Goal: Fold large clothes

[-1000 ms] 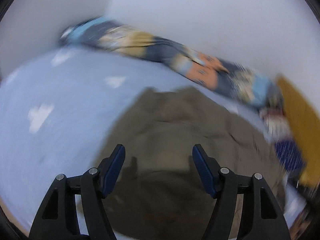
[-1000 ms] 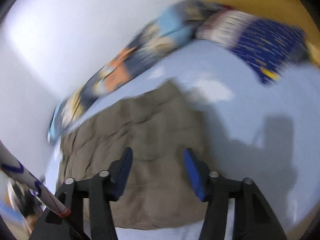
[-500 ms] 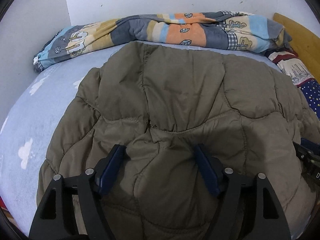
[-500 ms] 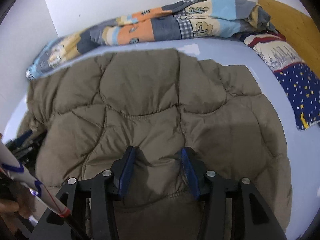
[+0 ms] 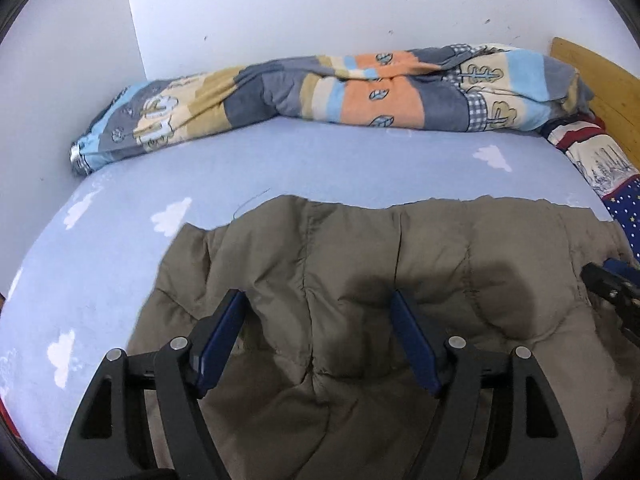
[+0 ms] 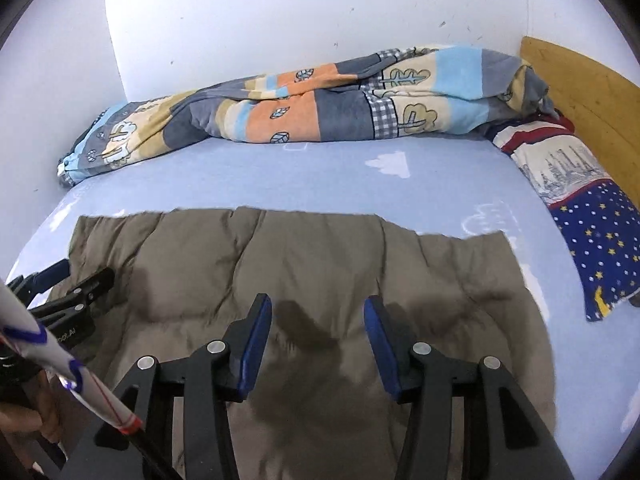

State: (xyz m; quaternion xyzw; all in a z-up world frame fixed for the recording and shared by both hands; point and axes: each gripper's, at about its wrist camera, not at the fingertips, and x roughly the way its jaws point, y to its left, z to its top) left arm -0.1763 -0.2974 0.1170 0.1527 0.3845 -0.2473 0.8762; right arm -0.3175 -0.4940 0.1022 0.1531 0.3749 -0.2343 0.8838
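Note:
An olive quilted jacket [image 5: 440, 248] [image 6: 320, 248] lies spread on the pale blue bed sheet [image 5: 280, 160] [image 6: 320, 176], its far edge nearly straight. My left gripper [image 5: 316, 300] hovers over the jacket's left half. Its jaws stand wide, the blue pads are bare, and the fingers cast shadows on the cloth. My right gripper [image 6: 318, 304] hangs over the right half, jaws apart, with nothing pressed between the pads. Each gripper shows at the edge of the other's view: the right gripper [image 5: 612, 288] and the left gripper [image 6: 60, 296].
A patchwork duvet [image 5: 360, 92] [image 6: 304, 112] is rolled along the white wall at the far side. A pillow with stars and a skyline print [image 6: 600, 256] and a wooden headboard [image 6: 580, 92] are at the right. A hand and a white sleeve [image 6: 40, 344] show at lower left.
The jacket, which bulged up close to both cameras and reached almost to the duvet, now lies flat and lower. A band of blue sheet shows beyond its far edge.

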